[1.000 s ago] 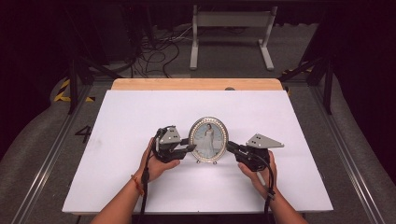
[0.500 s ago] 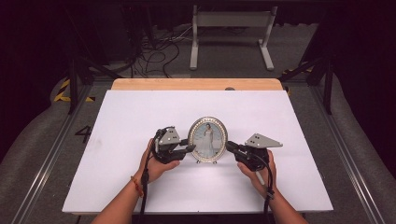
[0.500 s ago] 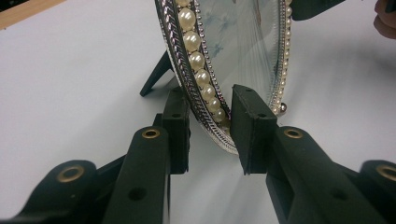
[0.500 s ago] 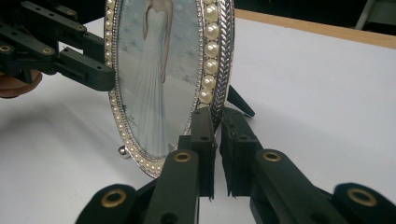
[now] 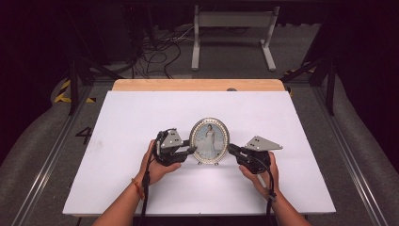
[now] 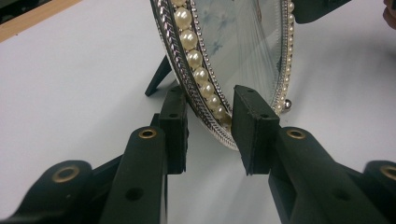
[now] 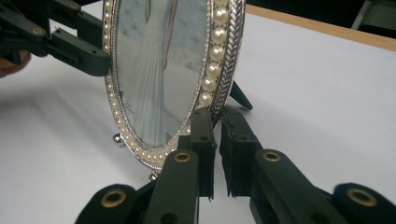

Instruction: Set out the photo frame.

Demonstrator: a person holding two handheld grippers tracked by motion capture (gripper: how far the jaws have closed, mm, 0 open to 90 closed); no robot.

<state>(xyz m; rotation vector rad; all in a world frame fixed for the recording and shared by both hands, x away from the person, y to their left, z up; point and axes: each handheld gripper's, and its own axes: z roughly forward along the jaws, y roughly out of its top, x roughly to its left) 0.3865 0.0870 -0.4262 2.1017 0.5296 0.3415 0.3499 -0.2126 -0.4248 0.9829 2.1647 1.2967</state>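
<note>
My left gripper [image 5: 188, 150] straddles the left rim of the frame [image 5: 210, 140], its jaws a little apart with the rim between them and not clearly pinched. The frame stands upright on the table [image 5: 141, 113], about midway between the side edges and nearer the front edge. My right gripper [image 5: 231, 149] has its jaws clamped on the frame's right rim.

An oval silver picture frame [image 5: 209, 141] edged with pearl beads is stood upright near the middle of the white table [image 5: 141, 117], propped on a dark rear strut; a figure in white is shown behind its glass.
</note>
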